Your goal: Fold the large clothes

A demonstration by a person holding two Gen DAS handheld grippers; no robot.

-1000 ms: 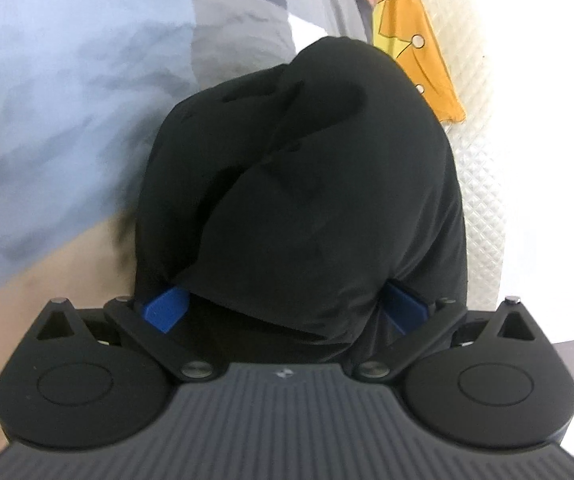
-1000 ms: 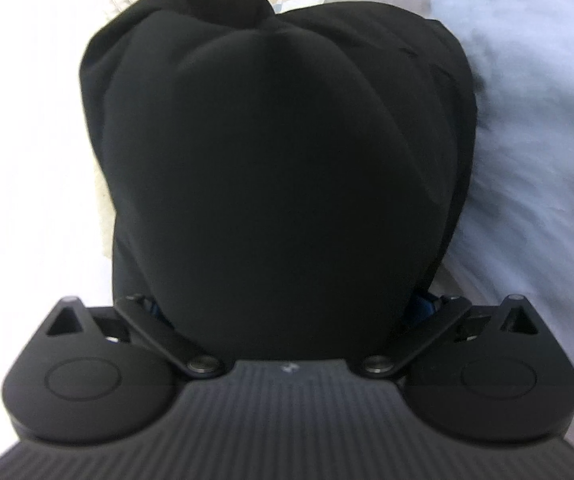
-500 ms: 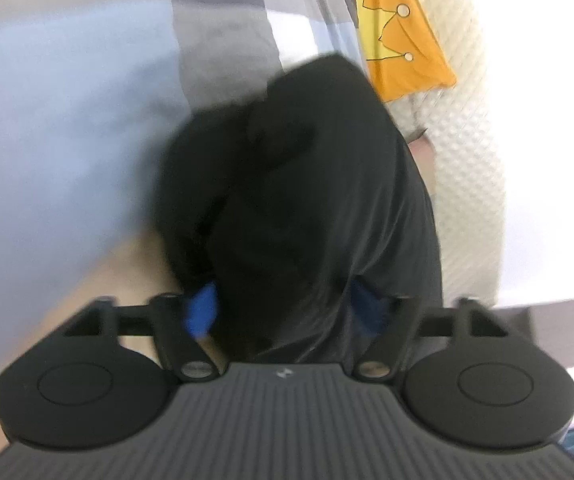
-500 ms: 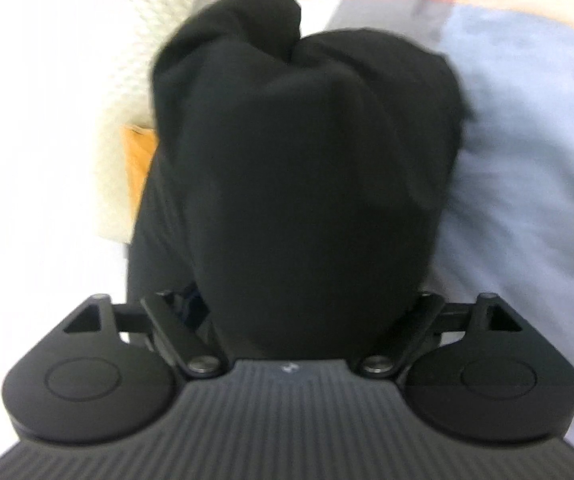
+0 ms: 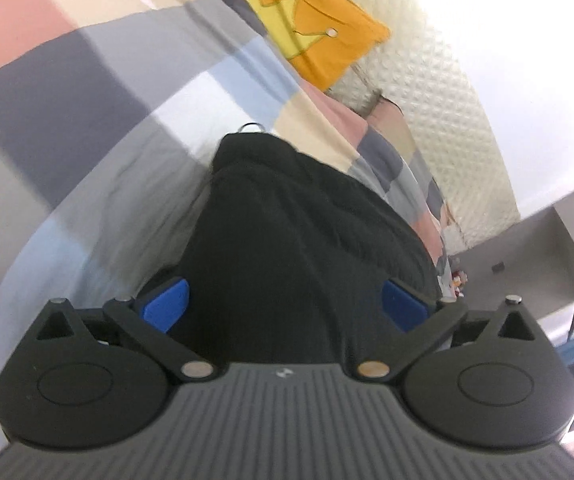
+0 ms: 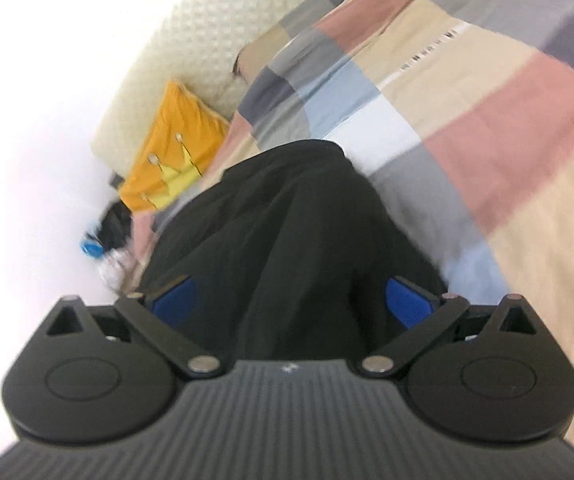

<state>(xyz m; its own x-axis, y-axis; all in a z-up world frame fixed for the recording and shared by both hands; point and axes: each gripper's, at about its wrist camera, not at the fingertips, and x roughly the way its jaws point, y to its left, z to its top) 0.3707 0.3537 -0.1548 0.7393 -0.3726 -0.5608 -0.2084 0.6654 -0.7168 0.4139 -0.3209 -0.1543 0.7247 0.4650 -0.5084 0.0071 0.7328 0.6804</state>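
Black garment [image 5: 303, 248] draped, apparently, between both spread grippers' fingers [image 5: 165, 304].

**Black garment bunched in both views**

The black garment [image 5: 307, 248] fills the lower centre of the left wrist view, draped in soft folds and narrowing toward a rounded end at upper centre. In the right wrist view it [image 6: 295, 240] heaps similarly (plain, unpatterned cloth), creased lengthwise.
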